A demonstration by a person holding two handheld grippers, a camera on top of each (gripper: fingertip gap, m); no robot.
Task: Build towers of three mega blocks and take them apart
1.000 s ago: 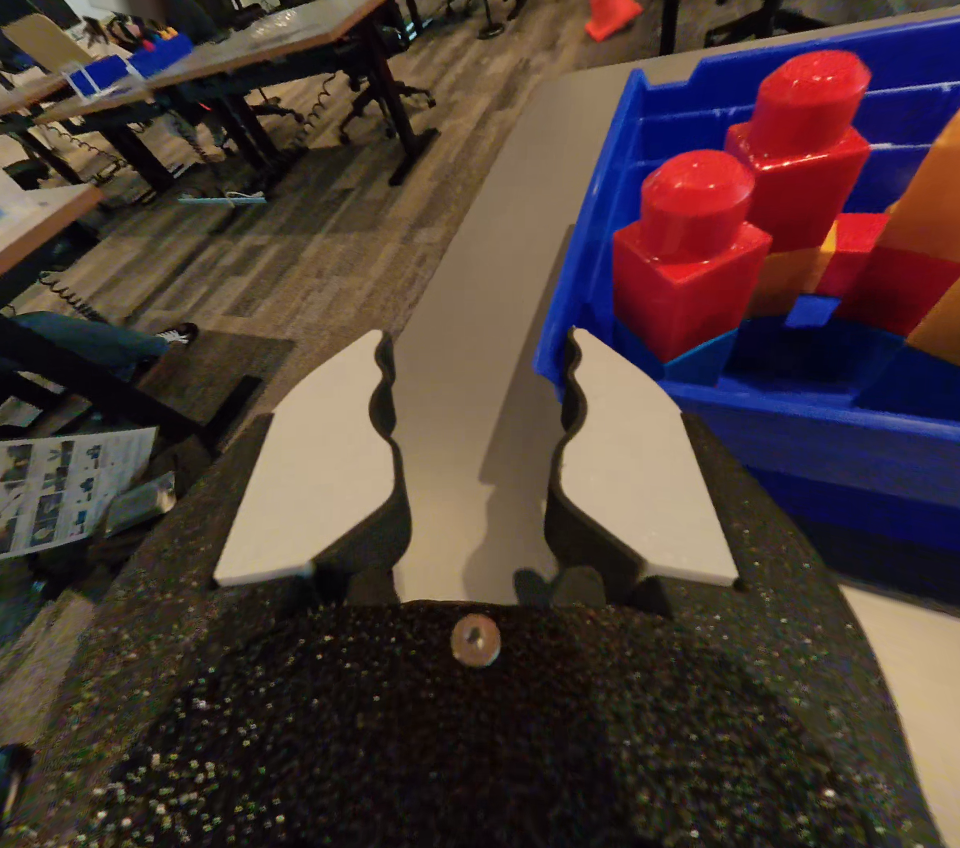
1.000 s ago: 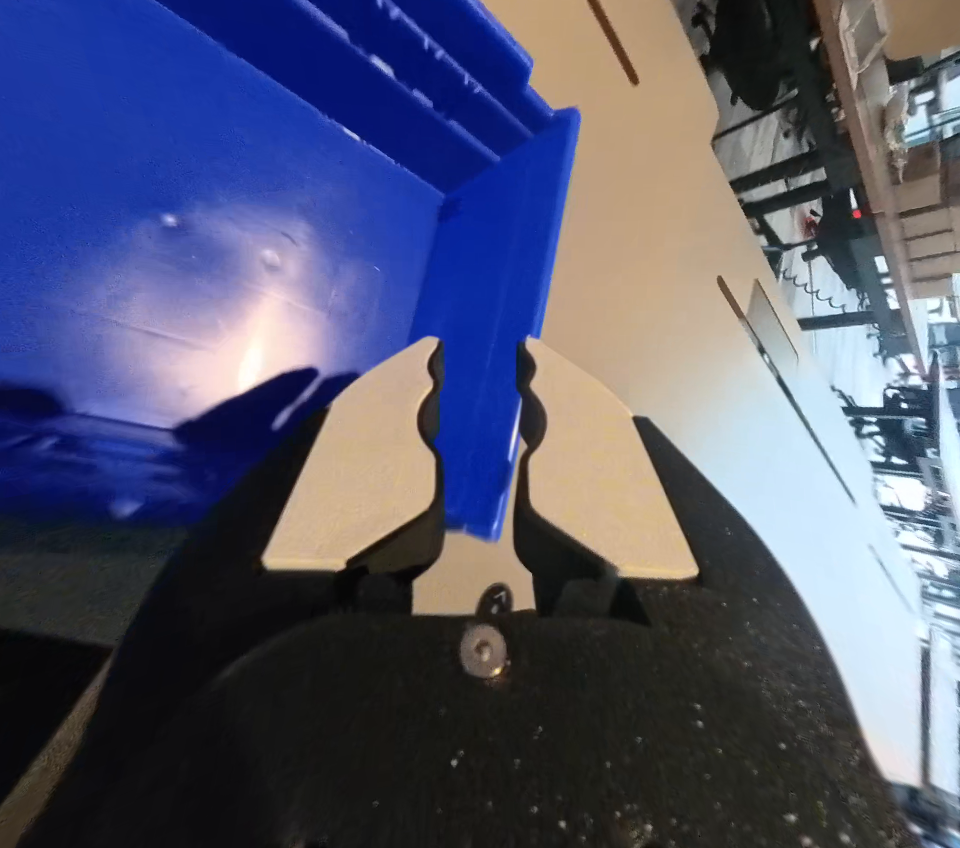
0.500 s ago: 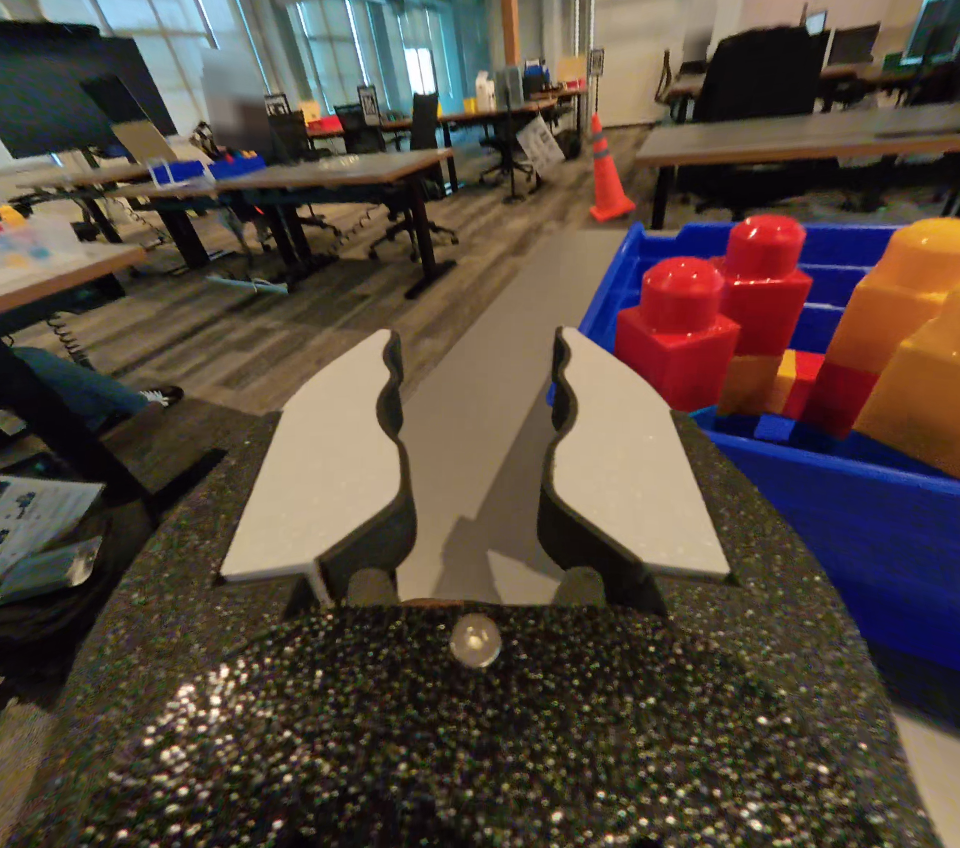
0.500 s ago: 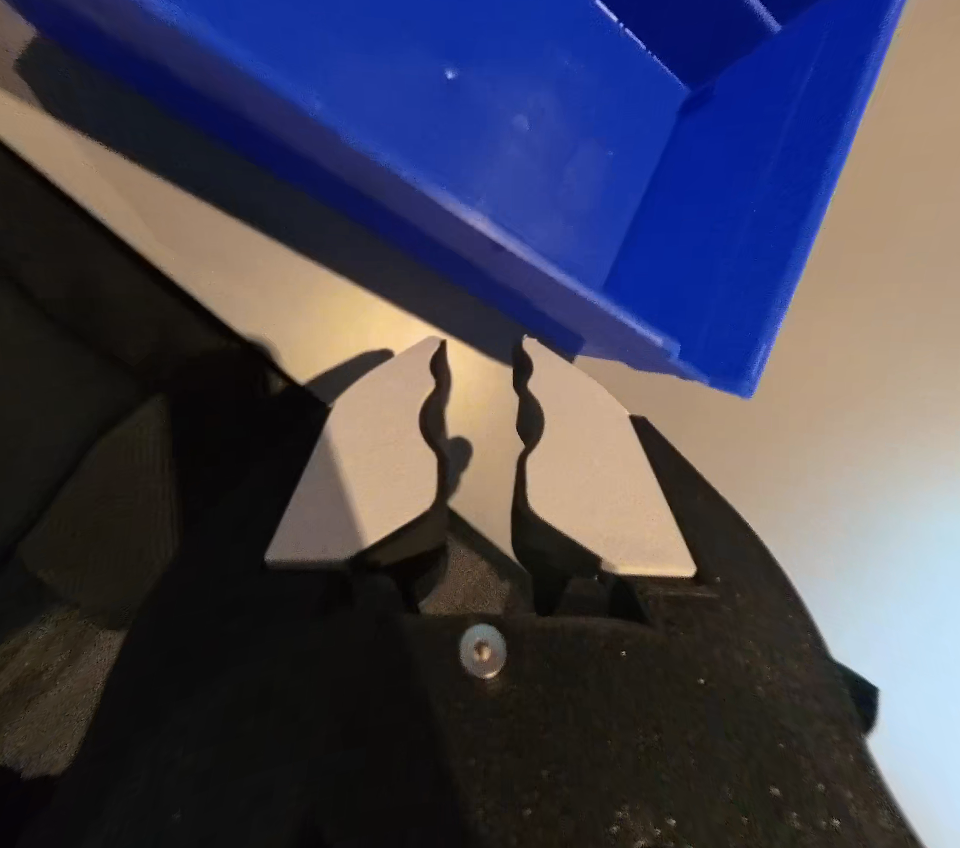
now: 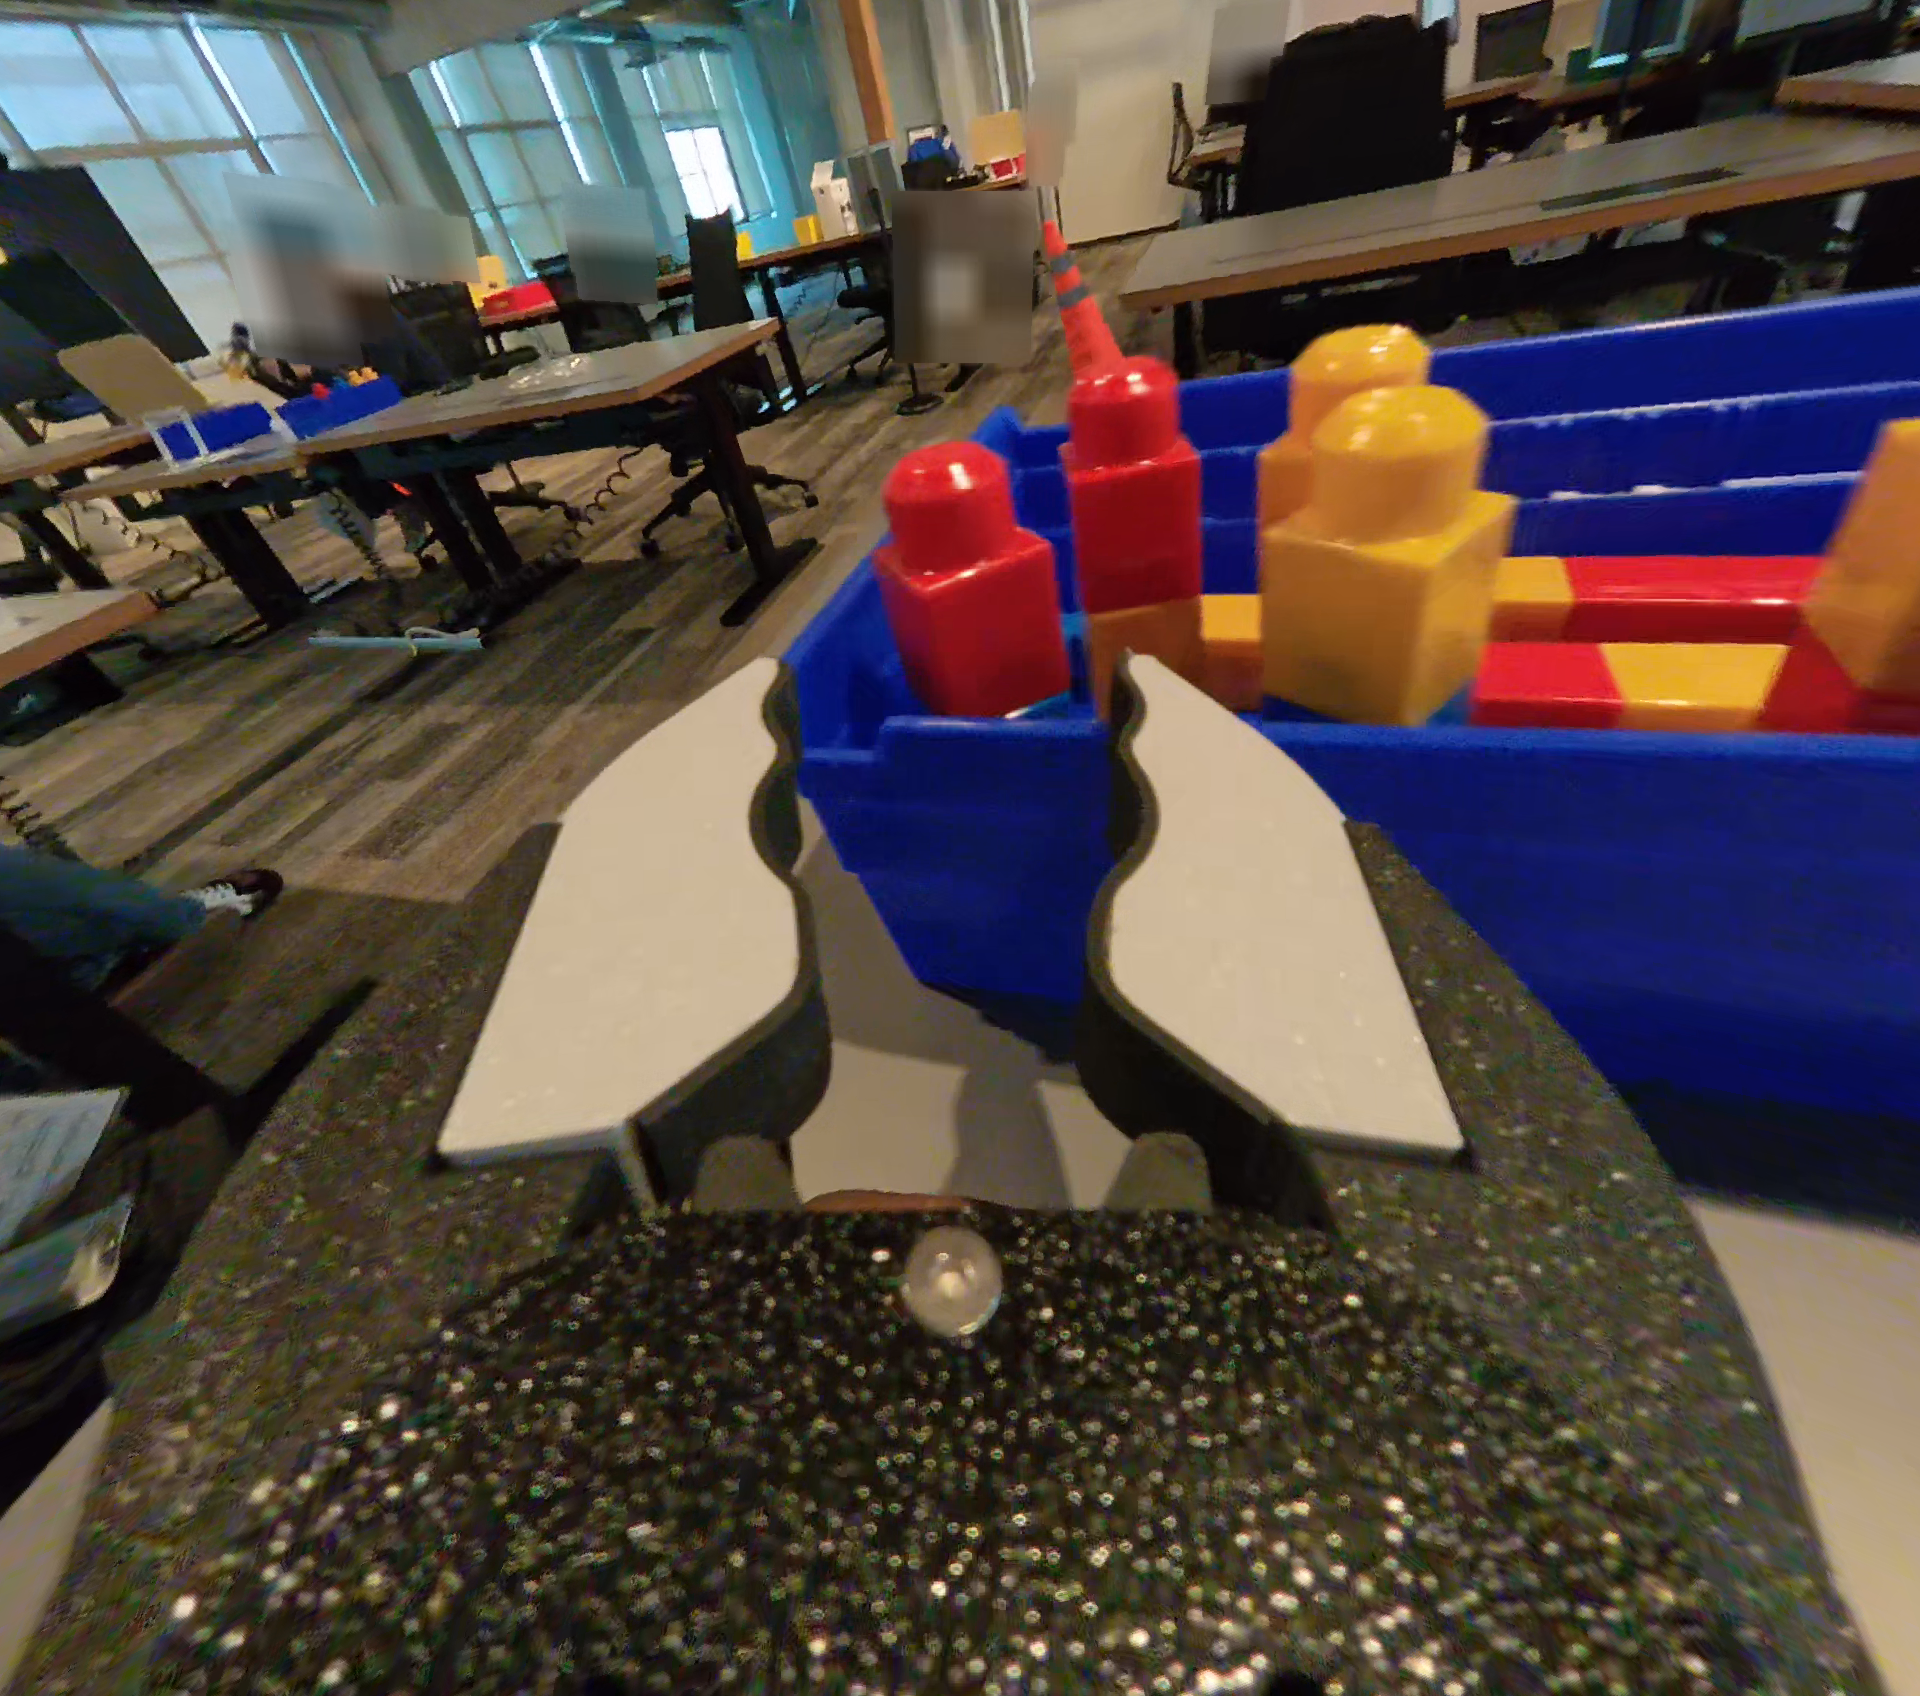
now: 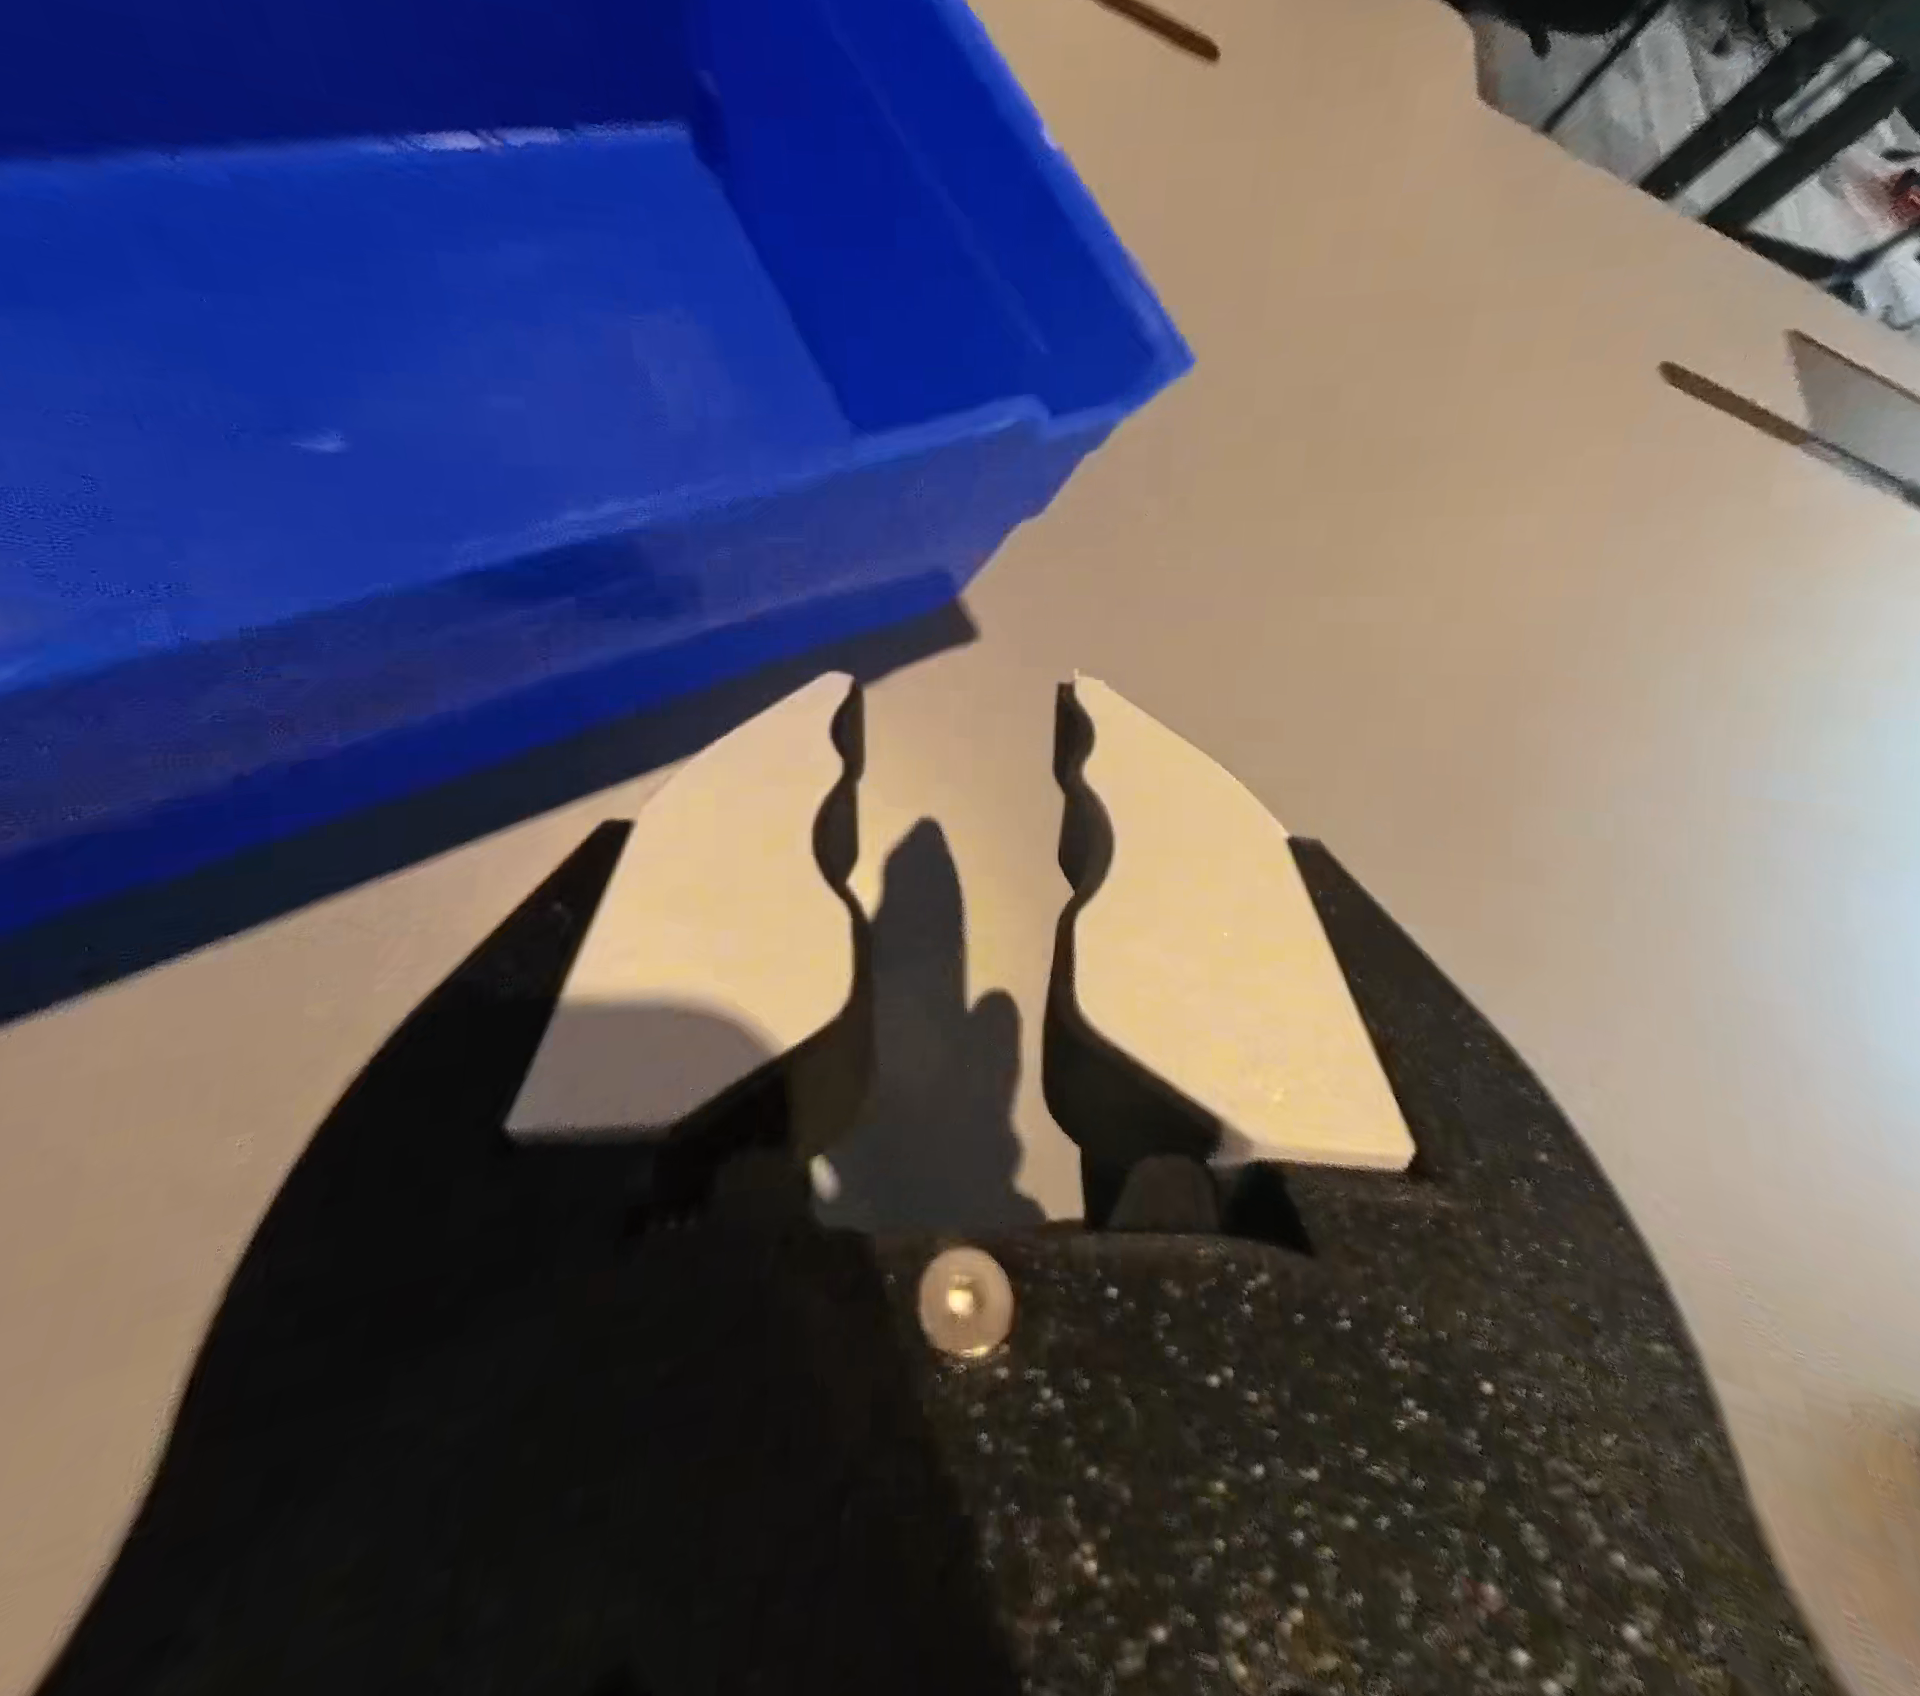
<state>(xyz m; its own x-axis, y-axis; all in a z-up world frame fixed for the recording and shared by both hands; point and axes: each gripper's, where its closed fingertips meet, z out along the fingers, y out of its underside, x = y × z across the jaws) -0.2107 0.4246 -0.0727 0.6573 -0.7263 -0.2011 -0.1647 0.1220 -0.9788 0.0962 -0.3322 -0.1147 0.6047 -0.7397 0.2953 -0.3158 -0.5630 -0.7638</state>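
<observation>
My left gripper [image 5: 951, 690] is spread wide and holds nothing; between its two fingers I see the near left corner of the blue bin [image 5: 1558, 877], which sits on the grey table [image 5: 1829, 1314]. The blocks are all in that bin. I count two red ones standing upright with their single studs up: the nearer red block [image 5: 961, 592] at the left corner, and a second red one [image 5: 1127, 493] just behind it, raised on an orange piece. To their right stand two yellow blocks, the front one [image 5: 1382, 571] large and close to the bin's near wall, the other [image 5: 1351, 368] mostly hidden behind it. A fifth upright block, orange [image 5: 1875, 566], is cut off at the right edge. Low red and yellow pieces lie between them, too blurred for me to count. On my right wrist camera the right gripper [image 6: 961, 696] hangs over bare table [image 6: 1455, 711], its fingers parted by a moderate gap, gripping nothing. Just ahead and to the left is a corner of the bin [image 6: 987, 441], with no block showing in that part. Beyond, an orange cone [image 5: 1081, 316] stands on the floor among desks [image 5: 582, 389].
</observation>
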